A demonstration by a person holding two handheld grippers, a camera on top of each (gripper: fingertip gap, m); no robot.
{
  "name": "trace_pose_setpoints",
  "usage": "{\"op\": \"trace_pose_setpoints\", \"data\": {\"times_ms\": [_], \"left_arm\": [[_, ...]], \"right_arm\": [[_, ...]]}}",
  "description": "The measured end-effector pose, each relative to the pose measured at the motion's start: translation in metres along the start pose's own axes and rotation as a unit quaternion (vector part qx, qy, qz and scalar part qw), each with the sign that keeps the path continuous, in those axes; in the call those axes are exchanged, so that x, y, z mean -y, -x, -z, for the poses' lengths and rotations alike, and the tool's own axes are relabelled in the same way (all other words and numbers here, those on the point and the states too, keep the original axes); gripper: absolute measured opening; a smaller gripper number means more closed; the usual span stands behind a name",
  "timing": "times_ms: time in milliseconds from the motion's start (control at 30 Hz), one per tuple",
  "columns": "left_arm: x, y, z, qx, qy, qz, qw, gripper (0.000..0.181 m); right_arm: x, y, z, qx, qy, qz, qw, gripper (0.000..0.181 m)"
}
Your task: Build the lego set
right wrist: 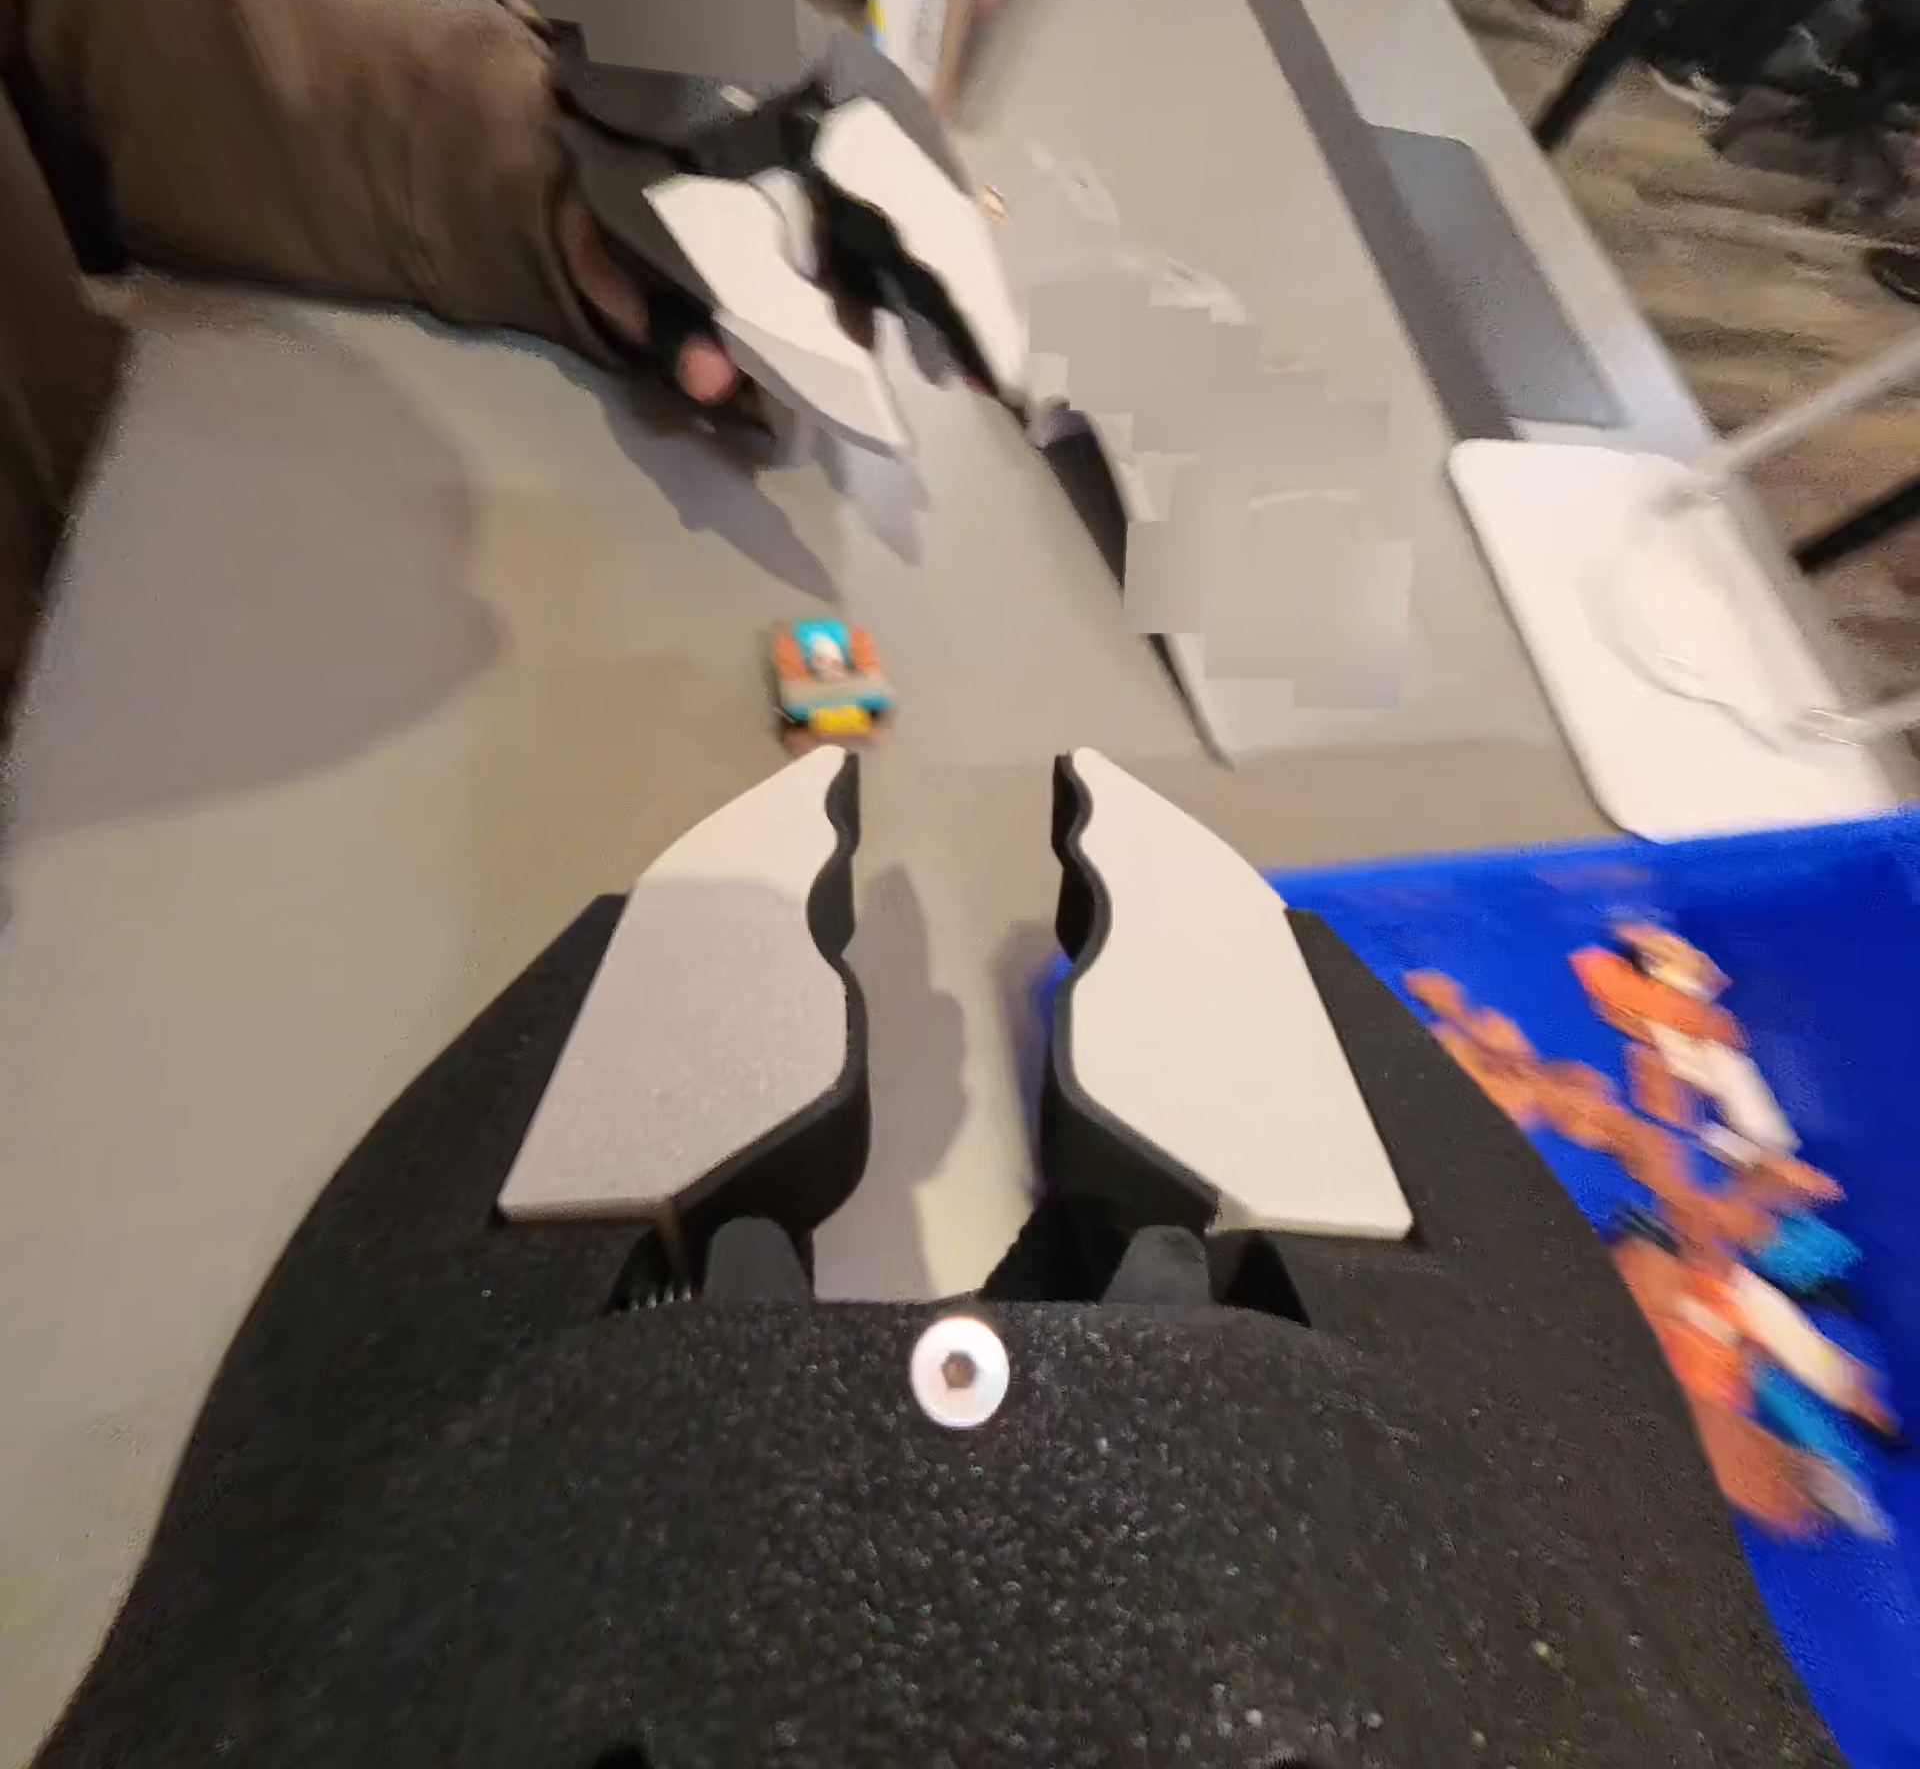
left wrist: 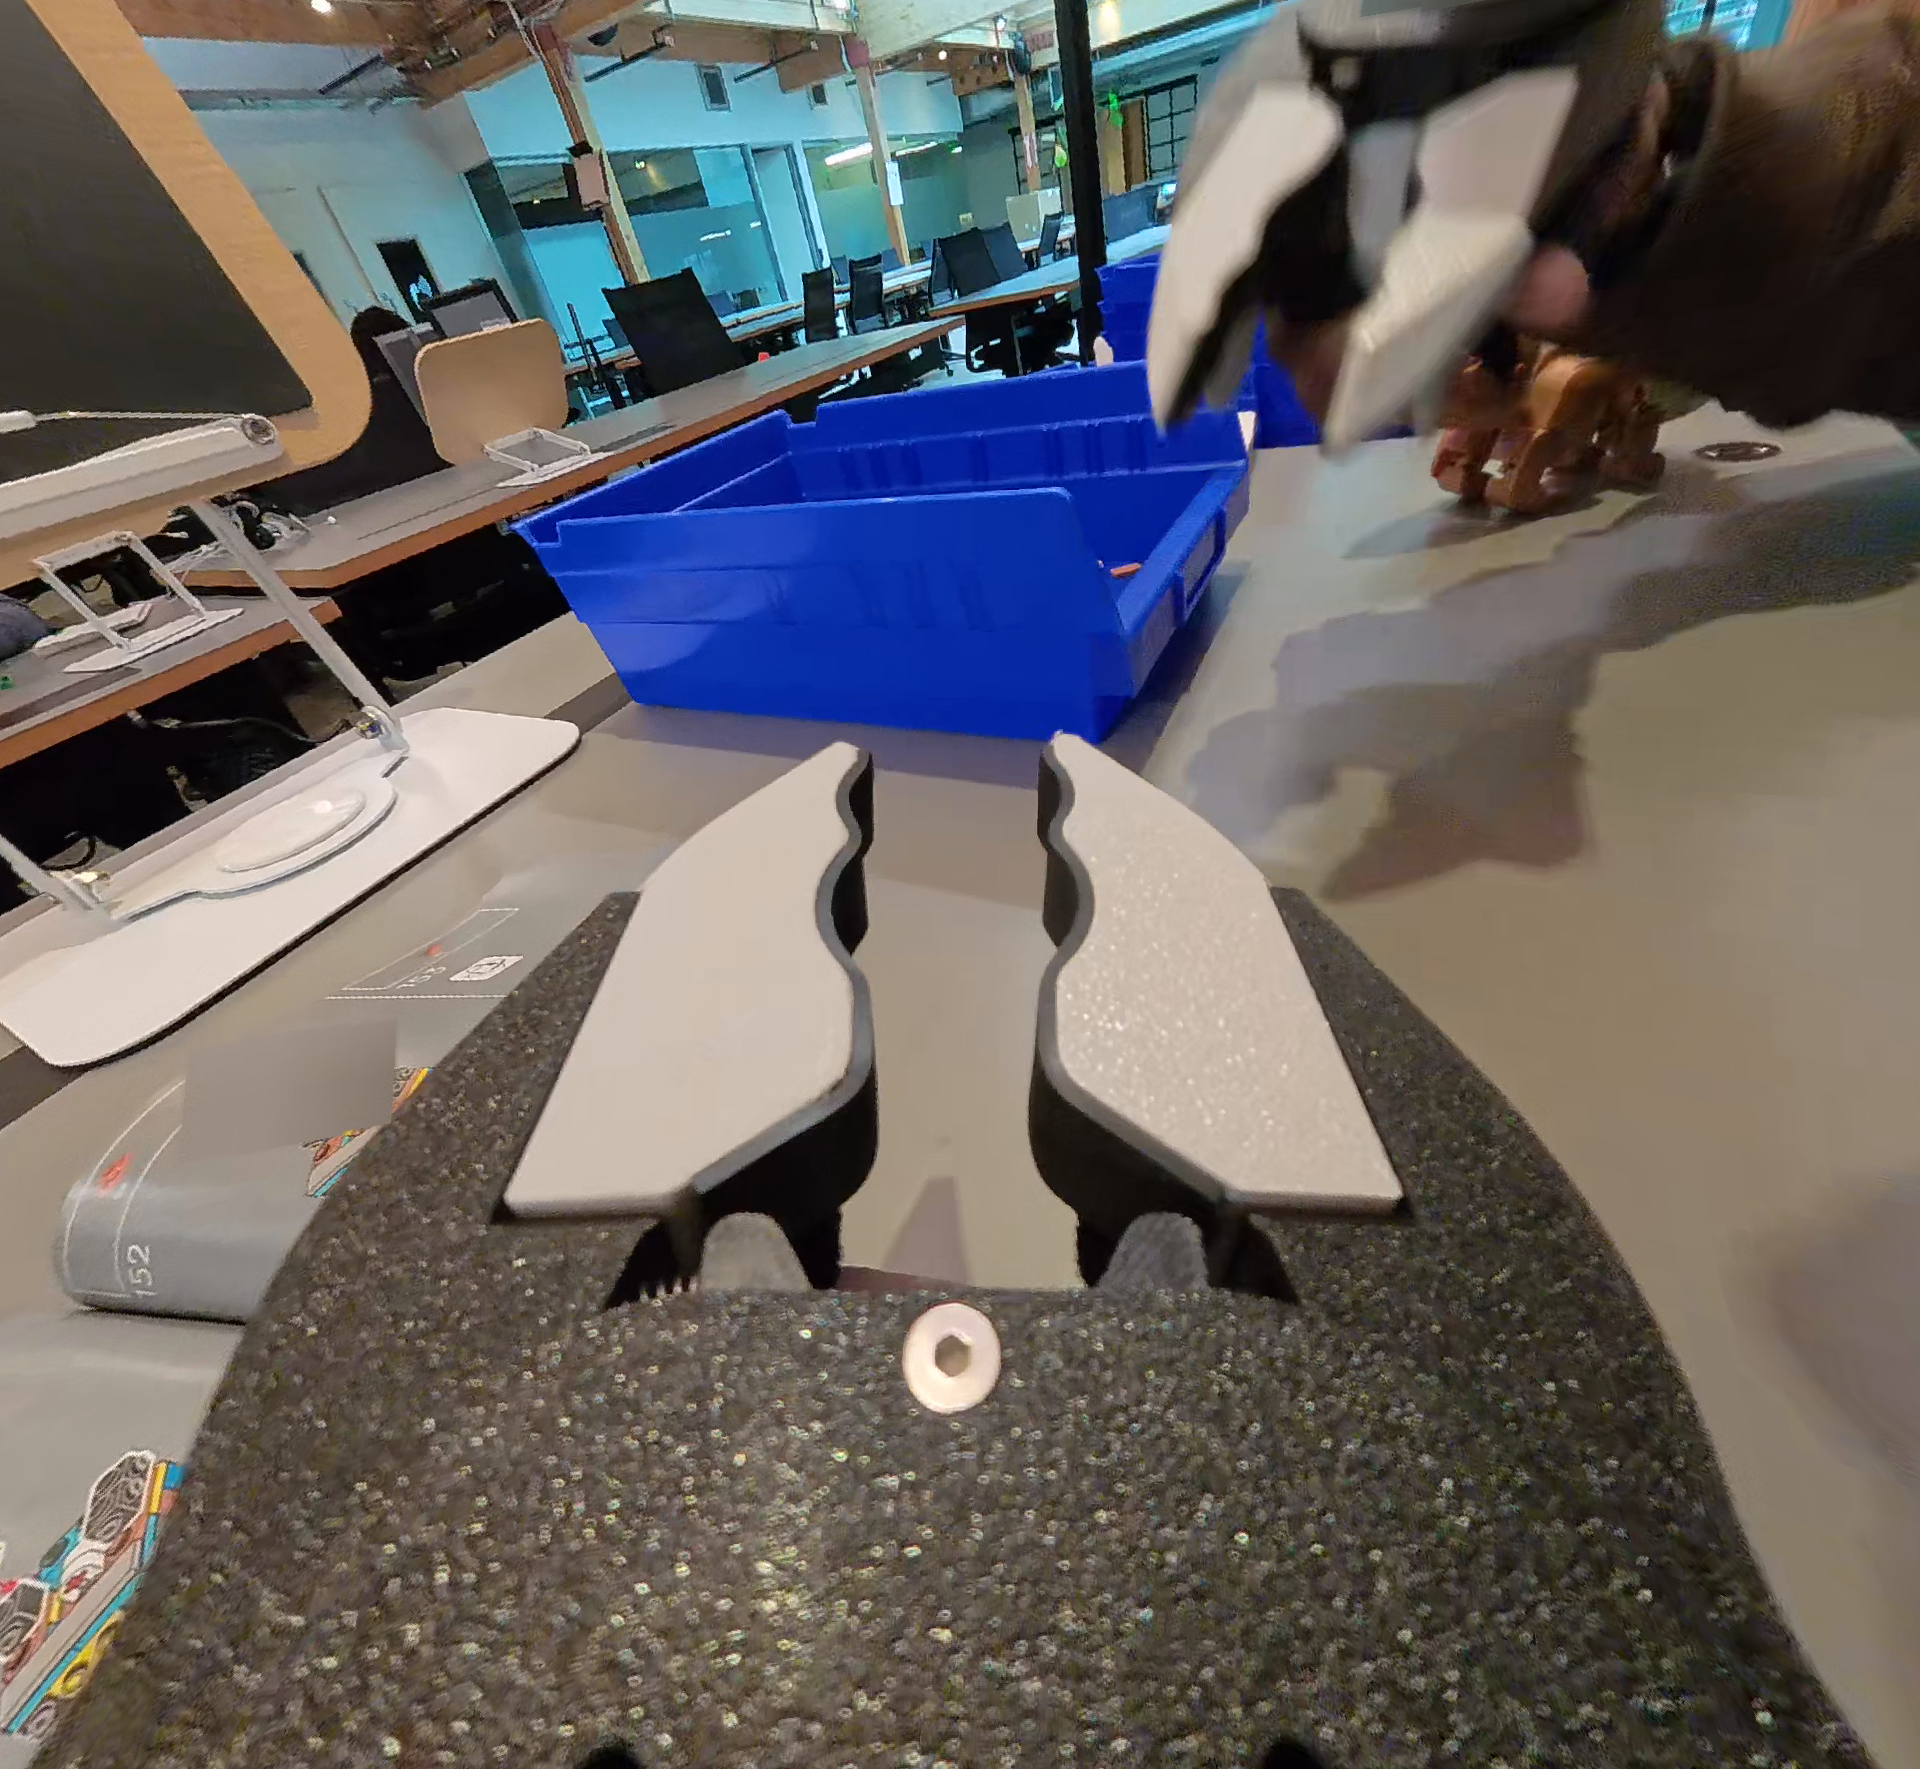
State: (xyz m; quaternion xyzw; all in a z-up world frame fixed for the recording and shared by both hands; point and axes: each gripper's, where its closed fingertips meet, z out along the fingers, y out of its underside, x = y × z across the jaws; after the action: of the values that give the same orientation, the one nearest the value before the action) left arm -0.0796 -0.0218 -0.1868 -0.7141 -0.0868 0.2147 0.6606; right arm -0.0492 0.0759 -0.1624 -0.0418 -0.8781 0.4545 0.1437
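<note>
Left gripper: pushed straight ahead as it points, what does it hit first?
Likely the blue plastic bin, dead ahead of the open left gripper past bare grey tabletop. Depth unclear.

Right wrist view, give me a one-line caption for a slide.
Open right claw above the grey table, a small colourful lego build just ahead, blue bin alongside, left claw opposite.

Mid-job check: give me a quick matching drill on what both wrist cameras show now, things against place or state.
Things:
1. left gripper
2. small lego build
3. blue bin
4. brown lego figure

States:
a. on the table past the right gripper tips
b. holds orange pieces
c. open, empty
d. stands far right on the table, behind the right gripper

Pairs: 1-c, 2-a, 3-b, 4-d
</note>
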Motion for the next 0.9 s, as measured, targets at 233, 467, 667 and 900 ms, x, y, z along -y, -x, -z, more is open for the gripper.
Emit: {"op": "trace_pose_setpoints", "data": {"times_ms": [233, 467, 667, 900], "left_arm": [[0.000, -0.003, 0.000, -0.014, 0.001, 0.004, 1.000, 0.030], [0.002, 0.003, 0.007, -0.008, -0.008, 0.016, 1.000, 0.029], [0.002, 0.005, 0.008, -0.011, -0.006, 0.031, 0.999, 0.029], [0.001, 0.004, 0.007, -0.012, -0.001, 0.027, 1.000, 0.028]], "right_arm": [[-0.119, -0.136, 0.057, 0.007, 0.352, 0.100, 0.930, 0.025], [-0.194, -0.172, 0.034, 0.104, 0.496, 0.117, 0.854, 0.022], [-0.208, -0.182, 0.034, 0.094, 0.530, 0.104, 0.836, 0.022], [-0.211, -0.182, 0.031, 0.091, 0.550, 0.104, 0.824, 0.022]]}}
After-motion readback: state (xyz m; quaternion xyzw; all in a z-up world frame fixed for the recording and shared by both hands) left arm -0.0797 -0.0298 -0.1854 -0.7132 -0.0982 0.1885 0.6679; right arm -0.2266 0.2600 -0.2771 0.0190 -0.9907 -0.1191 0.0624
